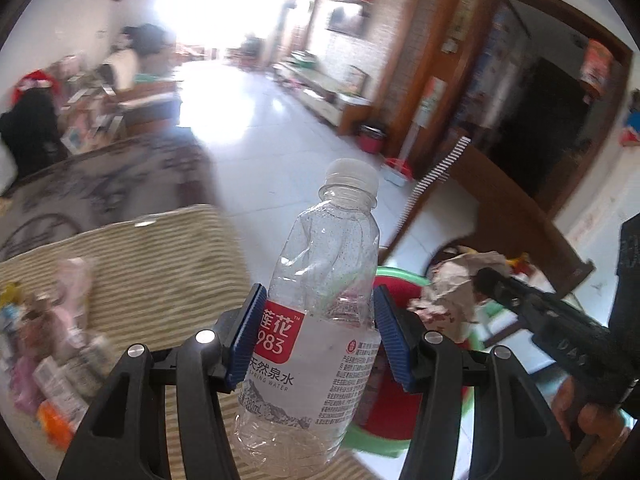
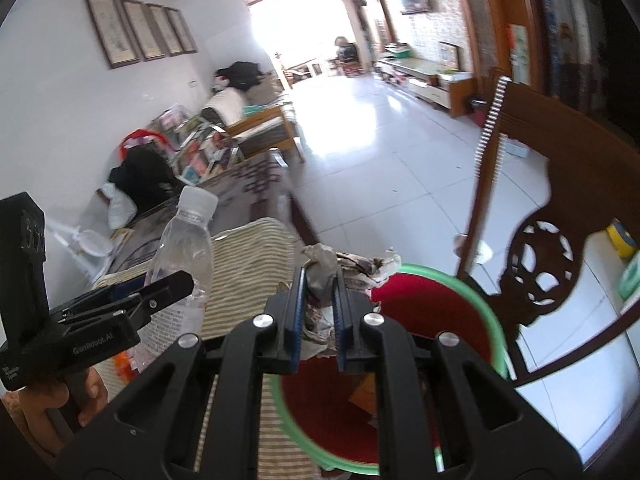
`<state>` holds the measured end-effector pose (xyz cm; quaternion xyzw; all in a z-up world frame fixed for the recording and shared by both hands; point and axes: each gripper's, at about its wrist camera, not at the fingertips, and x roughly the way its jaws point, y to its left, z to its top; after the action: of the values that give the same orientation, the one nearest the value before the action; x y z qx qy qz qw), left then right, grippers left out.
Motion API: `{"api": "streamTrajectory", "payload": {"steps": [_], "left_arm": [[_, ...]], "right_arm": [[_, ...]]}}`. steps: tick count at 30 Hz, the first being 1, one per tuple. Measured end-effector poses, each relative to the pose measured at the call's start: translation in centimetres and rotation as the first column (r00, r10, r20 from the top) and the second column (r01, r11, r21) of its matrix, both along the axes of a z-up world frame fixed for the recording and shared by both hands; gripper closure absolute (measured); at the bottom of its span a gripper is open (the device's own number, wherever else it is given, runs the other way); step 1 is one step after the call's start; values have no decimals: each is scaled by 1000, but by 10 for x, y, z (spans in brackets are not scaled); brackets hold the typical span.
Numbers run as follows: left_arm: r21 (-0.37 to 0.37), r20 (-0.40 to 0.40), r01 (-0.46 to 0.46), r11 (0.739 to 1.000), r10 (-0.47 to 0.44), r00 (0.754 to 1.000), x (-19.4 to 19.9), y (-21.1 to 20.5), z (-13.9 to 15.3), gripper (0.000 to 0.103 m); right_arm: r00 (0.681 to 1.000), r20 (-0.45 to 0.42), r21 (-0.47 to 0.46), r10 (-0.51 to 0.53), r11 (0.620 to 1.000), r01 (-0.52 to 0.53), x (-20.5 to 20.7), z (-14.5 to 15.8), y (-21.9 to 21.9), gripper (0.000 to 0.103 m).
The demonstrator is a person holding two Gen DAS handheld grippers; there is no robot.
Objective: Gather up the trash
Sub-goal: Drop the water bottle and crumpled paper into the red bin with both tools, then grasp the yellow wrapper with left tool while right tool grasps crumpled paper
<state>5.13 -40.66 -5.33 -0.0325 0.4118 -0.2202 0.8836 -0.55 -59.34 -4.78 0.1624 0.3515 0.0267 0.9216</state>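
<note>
Gripping a clear plastic water bottle (image 1: 320,312), my left gripper (image 1: 318,336) has its blue pads (image 1: 248,336) pressed against the red-and-white label on both sides, so the bottle stands upright between them with its white cap pointing away from me. Off to that tool's right sits a red bin (image 1: 394,404) with a green rim.

My right gripper (image 2: 317,320) is clamped on a wad of crumpled paper (image 2: 320,280), its jaws nearly together around the grey-white bundle. That wad hangs just above the near rim of the bin (image 2: 440,320), which lies directly ahead and below the fingers. A striped cloth (image 2: 248,264) covers the surface to the left, and a carved wooden chair (image 2: 548,248) stands to the right.
</note>
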Motion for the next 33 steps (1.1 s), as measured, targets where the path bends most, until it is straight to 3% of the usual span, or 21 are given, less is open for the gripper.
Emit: {"api": "streamTrajectory", "payload": {"steps": [7,9,10,12,16,19,22,28,33], "left_arm": [[-70,-115,118,990,-126,985,16,-43,-26,49],[-45,-133,126,991,-131,982,17,-50,-32,37],[-44,-125,118,992,-123,985,16,-49,-33,24],[-68,-119,104,992,-112,987,16,-43,-31,24],[-67,-91,43,997,-49,995,16,-12,-24,24],[-33,-55,-28,999,26,998,13,23,-19,24],[9,-24,-101,995,101,995,11,57,-16,24],[54,-19,-289,956,291,957,4,152,-24,24],[90,-26,-429,899,433,901,-4,246,-34,24]], "right_arm": [[994,-38,1,-104,995,104,-10,-13,-31,89],[990,-46,5,-134,991,134,-9,-15,-38,83],[988,-44,16,-151,988,152,-10,-15,-40,75],[987,-40,12,-158,987,158,-9,-14,-40,73],[990,-36,8,-138,990,139,-3,-13,-32,73],[994,-33,2,-108,994,108,4,-12,-17,65],[997,-40,3,-64,998,65,13,-13,2,64],[997,-54,-10,58,998,-59,35,-11,68,60],[988,-65,-22,140,990,-141,44,-11,130,56]]}}
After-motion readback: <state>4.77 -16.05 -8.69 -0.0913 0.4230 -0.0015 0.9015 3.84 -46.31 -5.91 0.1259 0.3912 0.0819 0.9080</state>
